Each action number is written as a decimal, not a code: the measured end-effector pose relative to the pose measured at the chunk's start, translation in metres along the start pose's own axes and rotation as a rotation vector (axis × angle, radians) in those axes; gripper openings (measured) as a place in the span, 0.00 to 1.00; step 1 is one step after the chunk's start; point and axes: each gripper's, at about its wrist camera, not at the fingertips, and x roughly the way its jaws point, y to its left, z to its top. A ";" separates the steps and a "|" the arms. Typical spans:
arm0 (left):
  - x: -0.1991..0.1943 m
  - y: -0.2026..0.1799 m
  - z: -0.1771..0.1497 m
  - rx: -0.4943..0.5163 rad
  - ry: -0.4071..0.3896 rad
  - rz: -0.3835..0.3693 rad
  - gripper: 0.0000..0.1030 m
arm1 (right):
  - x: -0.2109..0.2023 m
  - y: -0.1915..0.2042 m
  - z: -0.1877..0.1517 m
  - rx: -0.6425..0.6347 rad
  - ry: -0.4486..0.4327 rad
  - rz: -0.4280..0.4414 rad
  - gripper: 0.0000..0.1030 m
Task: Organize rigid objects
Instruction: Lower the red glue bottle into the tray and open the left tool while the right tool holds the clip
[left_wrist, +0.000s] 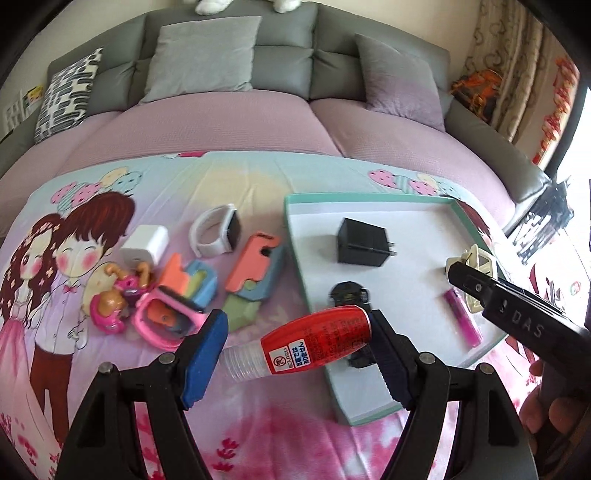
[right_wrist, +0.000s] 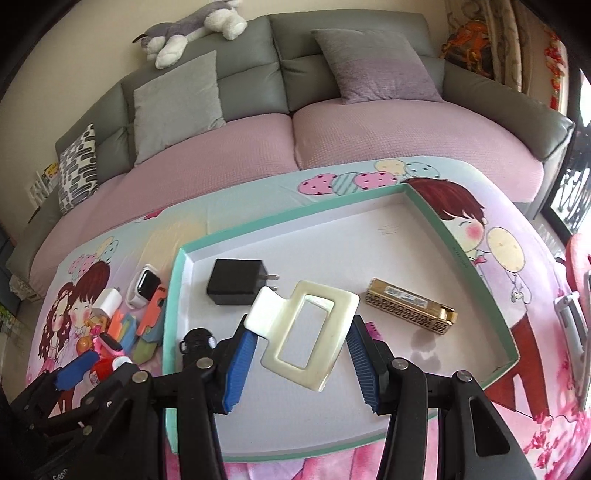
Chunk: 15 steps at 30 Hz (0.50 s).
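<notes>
My left gripper (left_wrist: 295, 354) is shut on a red bottle with a clear cap (left_wrist: 314, 338), held over the near left edge of the teal-rimmed white tray (left_wrist: 295, 236). My right gripper (right_wrist: 299, 358) is shut on a cream hair claw clip (right_wrist: 306, 332), held above the tray (right_wrist: 177, 288). In the tray lie a black charger (right_wrist: 236, 282), a gold harmonica (right_wrist: 410, 304), a purple lighter (left_wrist: 463, 321) and a black round object (left_wrist: 347, 293). The right gripper also shows in the left wrist view (left_wrist: 465, 273).
Left of the tray on the cartoon cloth lie a white smartwatch (left_wrist: 218, 234), a white charger (left_wrist: 144, 245), coloured foam blocks (left_wrist: 255, 266), a pink toy (left_wrist: 166, 321) and small figures (left_wrist: 118, 295). A grey sofa with cushions (left_wrist: 203, 59) stands behind.
</notes>
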 end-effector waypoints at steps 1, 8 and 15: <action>0.001 -0.006 0.001 0.011 0.001 -0.008 0.75 | 0.000 -0.007 0.001 0.016 0.001 -0.015 0.52; 0.012 -0.046 0.005 0.092 0.008 -0.055 0.75 | -0.005 -0.040 0.004 0.084 -0.010 -0.087 0.52; 0.023 -0.078 0.017 0.165 0.006 -0.070 0.75 | -0.005 -0.061 0.007 0.114 -0.014 -0.132 0.52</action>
